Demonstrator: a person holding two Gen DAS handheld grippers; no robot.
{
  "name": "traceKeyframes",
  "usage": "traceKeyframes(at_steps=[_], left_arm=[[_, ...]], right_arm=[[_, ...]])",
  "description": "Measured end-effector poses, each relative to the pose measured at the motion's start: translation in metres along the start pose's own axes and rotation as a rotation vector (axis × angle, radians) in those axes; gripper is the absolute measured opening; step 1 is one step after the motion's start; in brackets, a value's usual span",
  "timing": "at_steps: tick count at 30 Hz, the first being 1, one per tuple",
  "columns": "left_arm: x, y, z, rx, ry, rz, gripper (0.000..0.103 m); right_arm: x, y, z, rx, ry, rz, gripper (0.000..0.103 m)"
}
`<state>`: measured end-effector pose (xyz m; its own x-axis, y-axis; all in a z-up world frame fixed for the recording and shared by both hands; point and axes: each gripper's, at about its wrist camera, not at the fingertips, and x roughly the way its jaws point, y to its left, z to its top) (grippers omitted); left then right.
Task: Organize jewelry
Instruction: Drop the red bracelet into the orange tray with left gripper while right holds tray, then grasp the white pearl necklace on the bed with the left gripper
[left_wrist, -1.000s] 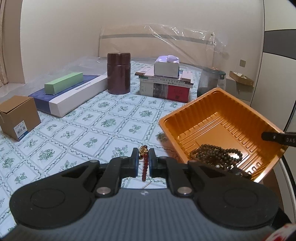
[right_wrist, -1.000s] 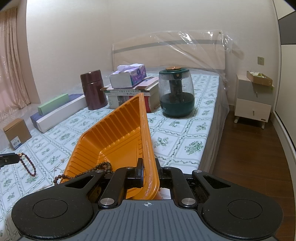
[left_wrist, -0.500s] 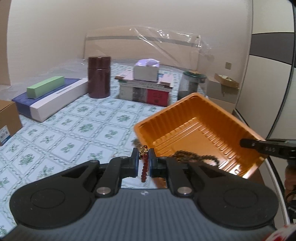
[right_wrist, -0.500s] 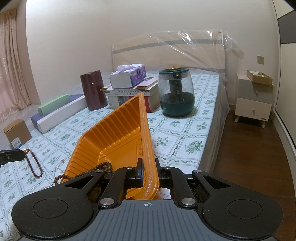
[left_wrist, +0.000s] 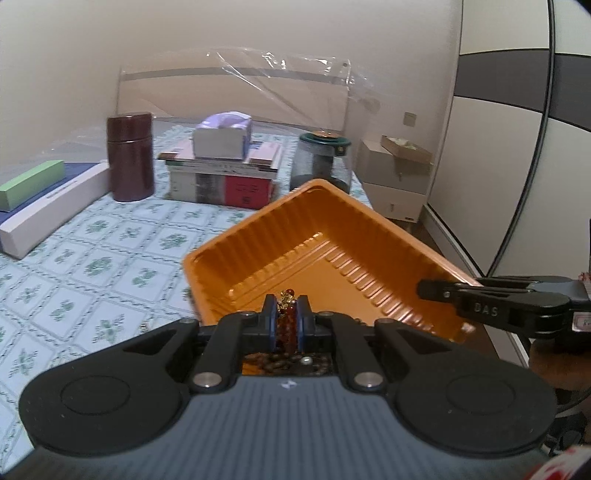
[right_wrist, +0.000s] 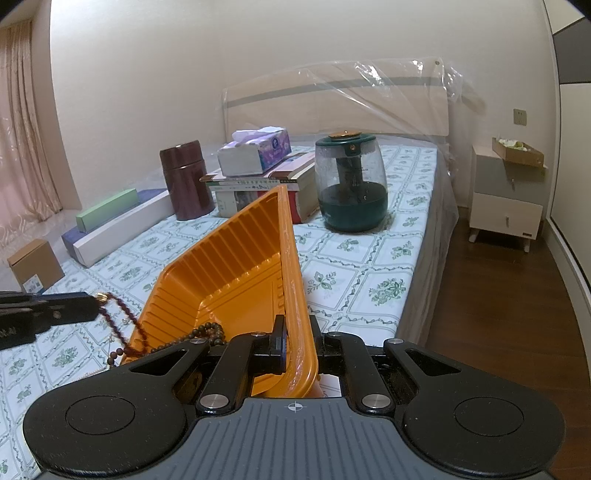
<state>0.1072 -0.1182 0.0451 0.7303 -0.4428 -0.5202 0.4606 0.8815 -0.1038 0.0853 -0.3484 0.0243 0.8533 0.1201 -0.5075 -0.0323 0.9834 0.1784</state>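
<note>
My left gripper (left_wrist: 287, 314) is shut on a string of dark red beads (left_wrist: 287, 325) with a gold charm, and it hangs over the near corner of the orange tray (left_wrist: 332, 236). From the right wrist view the red beads (right_wrist: 122, 332) dangle from the left gripper (right_wrist: 94, 306) at the tray's left rim. My right gripper (right_wrist: 297, 343) is shut on the rim of the orange tray (right_wrist: 236, 266), holding it tilted up. A string of dark brown beads (right_wrist: 207, 332) lies in the tray's low corner.
On the patterned bedspread (right_wrist: 351, 266) stand a dark green humidifier (right_wrist: 349, 184), a maroon canister (right_wrist: 186, 179), a tissue box on stacked books (right_wrist: 255, 151), a green box on a long white box (right_wrist: 107, 210) and a cardboard box (right_wrist: 33, 264). A nightstand (right_wrist: 508, 210) stands beyond the bed edge.
My left gripper has carried the red beads rightwards from over the bedspread to above the tray. The right gripper and tray have kept still.
</note>
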Motion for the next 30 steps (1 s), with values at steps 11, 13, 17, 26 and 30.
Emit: traceKeyframes(at_steps=[11,13,17,26,30], left_arm=[[0.004,0.0,-0.006,0.006,0.011,-0.003,0.018],[-0.001,0.009,-0.009,-0.003,0.012,0.027,0.018],[-0.011,0.034,-0.02,-0.034,0.025,0.096,0.018],[-0.027,0.087,-0.053,-0.077,0.08,0.249,0.018],[-0.028,0.097,-0.067,-0.035,0.103,0.288,0.018]], right_arm=[[0.0,0.0,0.0,0.001,0.0,0.0,0.009],[0.0,0.0,0.0,-0.001,0.0,0.0,0.009],[0.001,0.0,0.0,0.0,0.0,0.0,0.009],[0.002,-0.001,-0.001,-0.004,0.001,-0.001,0.009],[0.002,-0.001,-0.001,-0.006,0.001,0.0,0.009]])
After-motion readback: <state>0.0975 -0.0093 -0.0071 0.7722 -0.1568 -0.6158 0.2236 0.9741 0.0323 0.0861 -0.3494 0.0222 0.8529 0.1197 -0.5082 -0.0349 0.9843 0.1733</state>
